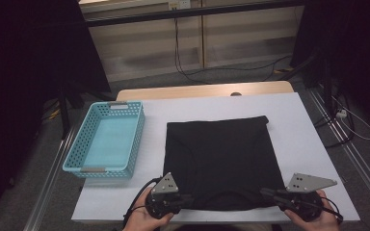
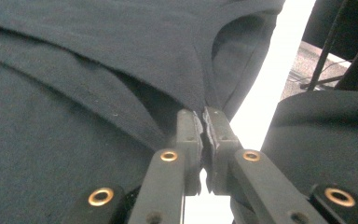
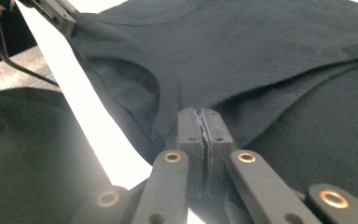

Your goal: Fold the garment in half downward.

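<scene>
The left claw [image 2: 201,116] was closed on a pinch of black cloth, its jaws nearly together with the fabric bunched between the tips. The right claw [image 3: 204,116] was shut the same way on its own fold of the same cloth. From above, the left claw [image 1: 189,197] and the right claw [image 1: 266,193] sat at the two near corners of a black shirt [image 1: 219,161], each pointing inward along the shirt's near edge, with a hand behind each one at the bottom of the view.

The shirt lay flat on the white surface [image 1: 303,125], already folded into a rough square: the sleeves seemed tucked under, and a curved neckline or hem showed along the near edge between the claws. In the left claw's view the shirt [image 2: 98,70] stretched away in layered folds, and in the right claw's view the shirt [image 3: 261,60] rose slightly from the surface toward the grip, with the other claw visible at its far corner.

To the left of the shirt, apart from it, stood a light blue basket [image 1: 107,139] with nothing in it.

Judging by this, the folding looked partly done. A likely remaining step was to carry the gripped near edge over toward the far edge, and then perhaps move the folded shirt into the basket.
</scene>
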Available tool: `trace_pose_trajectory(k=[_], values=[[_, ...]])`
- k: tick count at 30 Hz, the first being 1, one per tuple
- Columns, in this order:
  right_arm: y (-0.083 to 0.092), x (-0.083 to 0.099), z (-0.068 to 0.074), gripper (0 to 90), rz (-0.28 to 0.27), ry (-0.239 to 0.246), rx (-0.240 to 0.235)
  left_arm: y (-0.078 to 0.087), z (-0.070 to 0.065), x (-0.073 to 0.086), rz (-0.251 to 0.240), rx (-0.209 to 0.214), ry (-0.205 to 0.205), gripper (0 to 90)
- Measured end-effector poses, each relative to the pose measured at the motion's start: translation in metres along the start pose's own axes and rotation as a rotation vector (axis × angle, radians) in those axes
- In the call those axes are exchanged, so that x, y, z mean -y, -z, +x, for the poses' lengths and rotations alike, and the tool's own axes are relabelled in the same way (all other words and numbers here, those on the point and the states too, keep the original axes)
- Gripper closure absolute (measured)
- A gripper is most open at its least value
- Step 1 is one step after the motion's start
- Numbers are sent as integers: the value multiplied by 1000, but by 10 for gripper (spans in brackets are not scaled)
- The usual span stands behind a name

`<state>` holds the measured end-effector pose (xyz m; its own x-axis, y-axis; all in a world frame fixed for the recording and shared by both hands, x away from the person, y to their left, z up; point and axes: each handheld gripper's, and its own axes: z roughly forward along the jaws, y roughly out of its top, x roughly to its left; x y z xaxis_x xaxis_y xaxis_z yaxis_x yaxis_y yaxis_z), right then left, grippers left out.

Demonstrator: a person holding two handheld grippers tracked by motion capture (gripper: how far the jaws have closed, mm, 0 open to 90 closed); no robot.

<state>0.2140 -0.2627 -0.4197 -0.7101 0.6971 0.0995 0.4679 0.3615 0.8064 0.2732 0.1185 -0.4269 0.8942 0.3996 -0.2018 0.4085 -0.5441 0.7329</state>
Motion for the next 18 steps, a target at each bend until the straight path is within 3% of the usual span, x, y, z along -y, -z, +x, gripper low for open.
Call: trace_pose_trajectory(k=[5, 10, 15, 18], values=[[-5, 2, -2, 862, 23, -7, -29, 3, 2, -1, -12, 6, -3, 793], [-5, 2, -4, 778, 17, -27, -7, 10, 4, -3, -44, -6, 3, 741], [-7, 0, -6, 653, -2, -39, 8, 13, 11, -5, -64, -52, 25, 582], [-10, -1, -6, 624, -5, -40, 3, 13, 14, -6, -76, -72, 29, 495]])
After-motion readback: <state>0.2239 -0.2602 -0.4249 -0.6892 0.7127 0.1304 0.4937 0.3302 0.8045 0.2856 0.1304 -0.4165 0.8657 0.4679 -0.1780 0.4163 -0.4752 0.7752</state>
